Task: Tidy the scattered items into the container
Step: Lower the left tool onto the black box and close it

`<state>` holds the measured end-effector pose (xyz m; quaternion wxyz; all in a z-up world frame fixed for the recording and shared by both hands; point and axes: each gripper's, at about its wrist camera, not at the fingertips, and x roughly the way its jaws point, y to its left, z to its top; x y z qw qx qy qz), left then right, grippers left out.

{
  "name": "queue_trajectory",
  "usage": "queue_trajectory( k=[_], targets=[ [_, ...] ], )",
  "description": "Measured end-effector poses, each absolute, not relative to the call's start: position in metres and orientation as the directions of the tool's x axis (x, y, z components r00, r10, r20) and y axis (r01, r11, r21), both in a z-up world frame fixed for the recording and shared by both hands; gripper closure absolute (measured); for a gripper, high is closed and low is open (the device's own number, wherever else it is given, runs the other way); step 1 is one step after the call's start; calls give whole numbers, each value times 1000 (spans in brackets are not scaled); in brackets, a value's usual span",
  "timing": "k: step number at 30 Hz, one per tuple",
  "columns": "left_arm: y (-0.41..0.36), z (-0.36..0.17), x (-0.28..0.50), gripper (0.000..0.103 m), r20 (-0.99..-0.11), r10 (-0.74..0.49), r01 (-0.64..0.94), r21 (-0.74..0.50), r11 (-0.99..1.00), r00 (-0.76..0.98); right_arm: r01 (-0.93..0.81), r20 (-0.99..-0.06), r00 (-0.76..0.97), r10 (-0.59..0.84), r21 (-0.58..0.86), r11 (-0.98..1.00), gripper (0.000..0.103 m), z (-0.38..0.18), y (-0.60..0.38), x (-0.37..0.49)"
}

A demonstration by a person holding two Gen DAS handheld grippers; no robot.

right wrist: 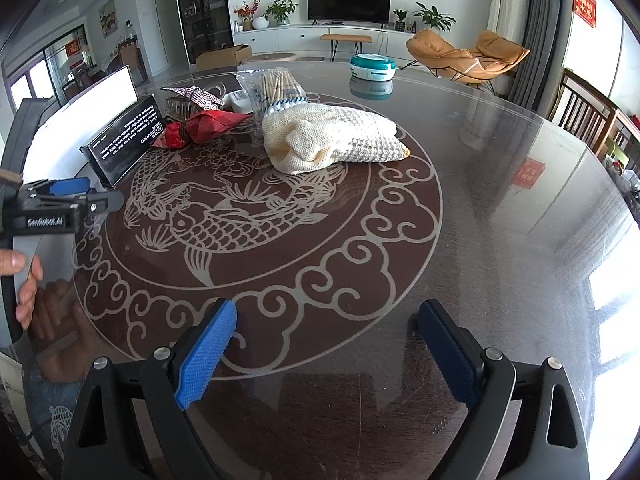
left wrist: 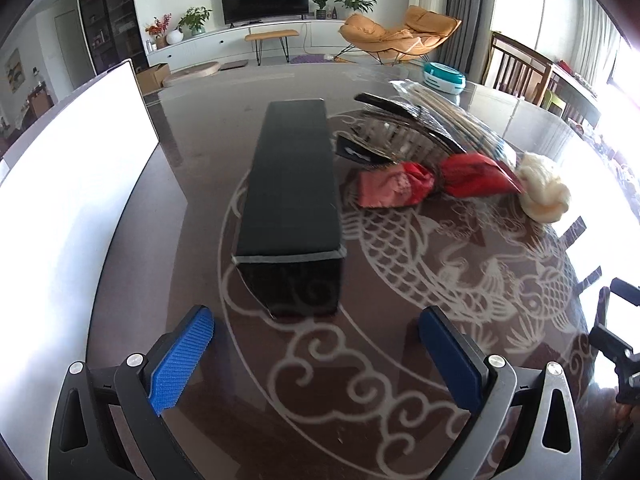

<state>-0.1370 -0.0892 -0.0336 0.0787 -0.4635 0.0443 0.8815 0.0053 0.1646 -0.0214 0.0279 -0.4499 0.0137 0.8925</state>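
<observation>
both claws [left wrist: 316, 356] [right wrist: 326, 350] wide, empty

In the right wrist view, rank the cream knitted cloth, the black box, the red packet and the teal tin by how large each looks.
1. cream knitted cloth
2. black box, seen partly end-on
3. red packet and teal tin: similar, and the tin sits farther away, so unranked.

Bare glass table [right wrist: 500, 200] ahead of my right jaws; long black cardboard box [left wrist: 290, 184] blocks my left, white board [left wrist: 76, 168] walls its left.
</observation>
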Motion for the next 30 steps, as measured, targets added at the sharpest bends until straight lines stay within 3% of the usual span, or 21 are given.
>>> queue_trajectory(
  k=[6,7,9,11,13,24,30],
  targets=[
    [-88,-34,-175,1,-832,117,-219,6,-976,-543,-63,-804,-594,38,-1,-998,9,-21,165,5],
    [-87,-32,-178,6,-826,127,-233,6,-973,-549,-63,-804,-594,38,-1,-998,9,-21,165,5],
    [-88,-28,-181,49,-814,141,-242,0,-970,-564,-63,-804,-594,38,-1,-998,9,-21,164,5],
    [-92,-24,-181,69,-812,166,-229,-42,-973,-559,-63,-804,-593,38,-1,-998,9,-21,165,5],
    [-97,-23,-177,69,-808,195,-213,-88,-973,-555,-63,-804,-593,38,-1,-998,9,-21,165,5],
    [-109,-24,-76,69,-811,147,-154,-70,-985,-567,-63,-804,-593,38,-1,-998,9,-21,164,5],
    [-113,-28,-61,67,-790,130,-153,-46,-987,-600,-64,-804,-593,38,-1,-998,9,-21,164,5]
  ],
)
